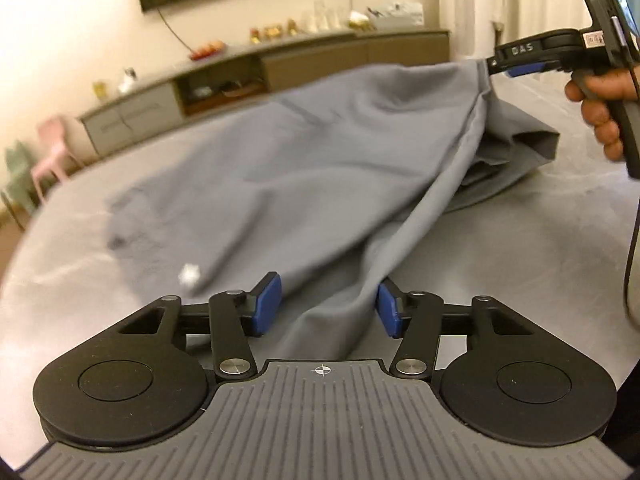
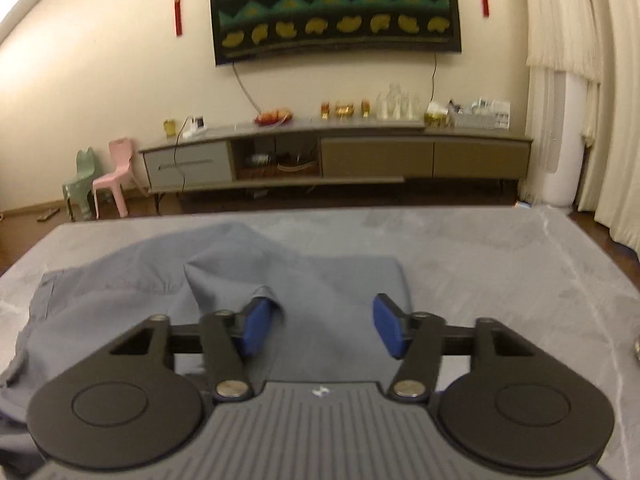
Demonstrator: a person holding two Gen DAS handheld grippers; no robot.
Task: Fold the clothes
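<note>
- Left gripper (image 1: 328, 306): jaws apart, a ridge of the grey garment (image 1: 300, 168) running between the blue pads, not pinched.
- Right gripper (image 2: 328, 324): jaws likewise apart, nothing clamped. A corner of cloth draped over its left pad (image 2: 256, 328). In the left wrist view, fabric rising tent-like to that tip.
- Risk, snag: likely to drag the hooked corner along on withdrawal of the right gripper and undo the lay of the cloth. Cause: fabric caught on one finger, not let go cleanly.
- Risk, slump: raised span likely to drop in an uneven heap once free. Cause: no grip at either end.
- Risk, wrong pinch: closing the left jaws now would probably catch a mid-panel ridge, not an edge, and give a crooked fold.
- Location of garment: on the grey padded surface (image 2: 500, 260), toward its left half in the right wrist view, partly lifted off it.
- Appearance: thin, smooth, limp grey cloth, creased; several layers bunched beneath the person's hand (image 1: 600, 108). Small white patch (image 1: 188, 276) near one edge, too blurred to identify. Type of garment not determinable.
</note>
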